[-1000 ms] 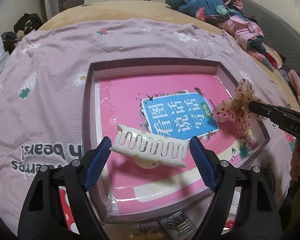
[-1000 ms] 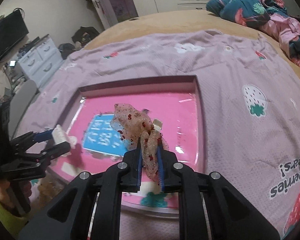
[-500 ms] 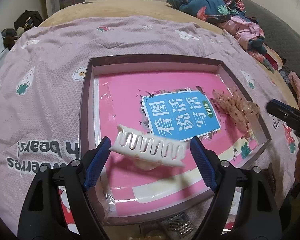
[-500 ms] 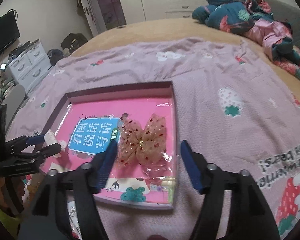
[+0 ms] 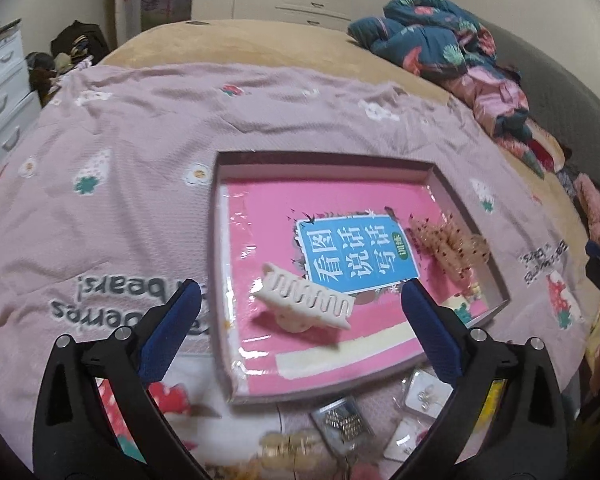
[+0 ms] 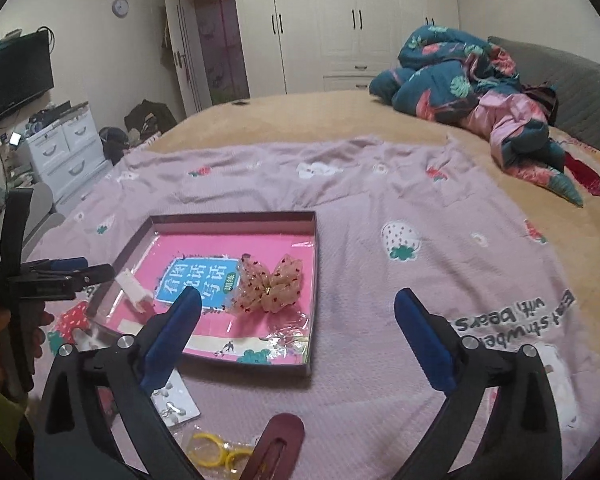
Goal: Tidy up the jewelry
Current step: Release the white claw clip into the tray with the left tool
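Two grippers, left (image 5: 300,320) and right (image 6: 298,320), fingers opening, empty, above tray (image 6: 315,280) with hair claw (image 5: 306,298) and bow (image 6: 270,284).

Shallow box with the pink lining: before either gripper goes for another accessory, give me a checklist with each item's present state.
1. White claw clip lies inside the shallow box: ok.
2. Mesh bow lies inside the box, free of the pads: ok.
3. Left gripper holds nothing, jaws opening: ok.
4. Right gripper holds nothing, jaws opening: ok.
5. Loose pieces left outside the box, such as the yellow rings and maroon clip: not ok.
6. Room left in the box: ok.
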A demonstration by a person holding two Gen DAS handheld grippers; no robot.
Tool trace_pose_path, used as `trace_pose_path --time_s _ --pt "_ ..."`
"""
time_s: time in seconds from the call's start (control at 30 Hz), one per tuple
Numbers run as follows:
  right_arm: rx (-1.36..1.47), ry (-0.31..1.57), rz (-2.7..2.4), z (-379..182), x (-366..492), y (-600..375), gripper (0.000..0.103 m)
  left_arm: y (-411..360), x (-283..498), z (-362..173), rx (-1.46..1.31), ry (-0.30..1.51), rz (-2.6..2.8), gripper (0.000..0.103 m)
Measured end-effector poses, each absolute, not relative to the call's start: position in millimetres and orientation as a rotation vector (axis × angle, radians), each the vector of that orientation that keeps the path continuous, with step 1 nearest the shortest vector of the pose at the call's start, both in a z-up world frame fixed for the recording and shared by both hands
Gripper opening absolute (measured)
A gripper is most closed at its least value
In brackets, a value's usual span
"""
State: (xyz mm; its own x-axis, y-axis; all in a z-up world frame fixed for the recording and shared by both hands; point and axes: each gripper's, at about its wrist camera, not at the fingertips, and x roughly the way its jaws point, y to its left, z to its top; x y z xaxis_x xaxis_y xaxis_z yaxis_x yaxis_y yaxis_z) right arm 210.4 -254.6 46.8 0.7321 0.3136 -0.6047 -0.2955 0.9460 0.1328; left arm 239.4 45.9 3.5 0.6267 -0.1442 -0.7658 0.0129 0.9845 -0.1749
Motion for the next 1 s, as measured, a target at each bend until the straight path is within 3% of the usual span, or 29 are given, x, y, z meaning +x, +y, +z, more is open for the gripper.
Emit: trace_pose_path --time_s 0.4,1.0 --pt "0.017 0.608 0.392 74 165 -253 0.097 56 181 48 -0.143 0.777 -0.035 0.094" --pt "-0.047 0.616 0.489 72 108 -229 0.098 52 115 50 -0.123 0.759 -0.04 0.094"
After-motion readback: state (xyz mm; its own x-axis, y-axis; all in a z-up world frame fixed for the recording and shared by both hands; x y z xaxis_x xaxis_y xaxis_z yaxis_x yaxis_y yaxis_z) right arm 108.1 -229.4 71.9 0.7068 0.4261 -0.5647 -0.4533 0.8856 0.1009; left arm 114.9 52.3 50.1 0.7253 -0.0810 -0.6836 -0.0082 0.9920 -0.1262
